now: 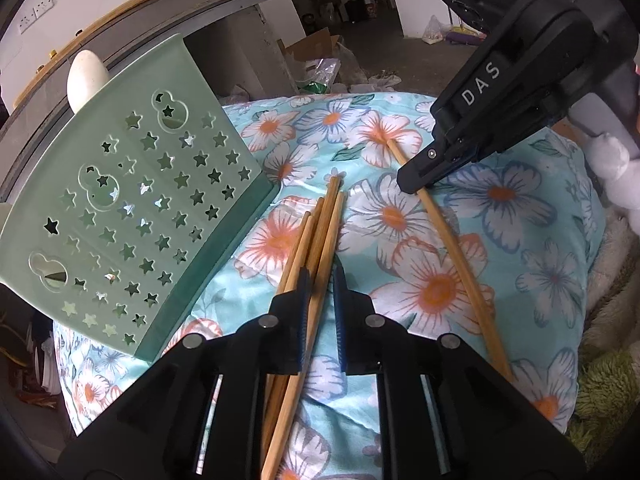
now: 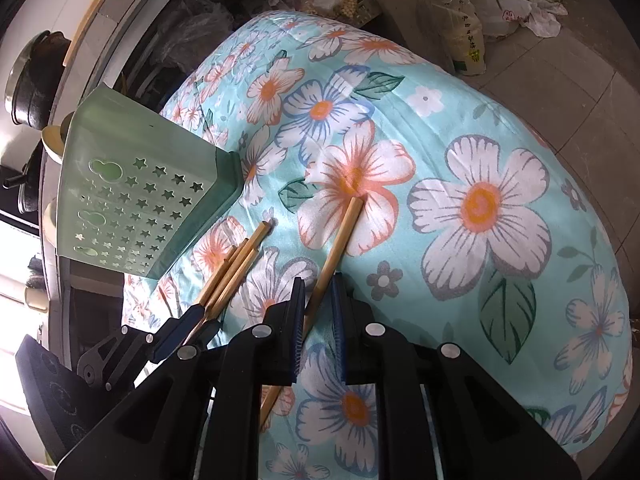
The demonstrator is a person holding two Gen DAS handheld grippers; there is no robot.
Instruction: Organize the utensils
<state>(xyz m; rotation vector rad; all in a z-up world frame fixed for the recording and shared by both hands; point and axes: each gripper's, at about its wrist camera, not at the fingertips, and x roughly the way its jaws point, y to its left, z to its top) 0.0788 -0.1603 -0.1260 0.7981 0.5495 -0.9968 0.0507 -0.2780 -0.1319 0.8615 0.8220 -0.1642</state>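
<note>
Two claws are loaded: my left gripper (image 1: pixel 320 280) pinches a bundle of four bamboo chopsticks (image 1: pixel 320 224), their tips fanned out ahead of its fingers over the blue floral quilt (image 1: pixel 520 240), while my right gripper (image 2: pixel 318 292) is clenched on a single bamboo chopstick (image 2: pixel 340 240). That one slants between the jaws and juts forward onto an orange flower. In the left wrist view the right claw nips it near its far end.

Ahead and to the left of both claws stands the pale green plastic utensil holder with star-shaped holes (image 1: pixel 140 208), tilted, its opening not visible from here.

I judge the step to be gathering the sticks for the holder. To do it well I would keep both grips firm, square the fanned tips against the quilt, and bring the single stick alongside the bundle first. Loose tips could snag on the holder's rim.
</note>
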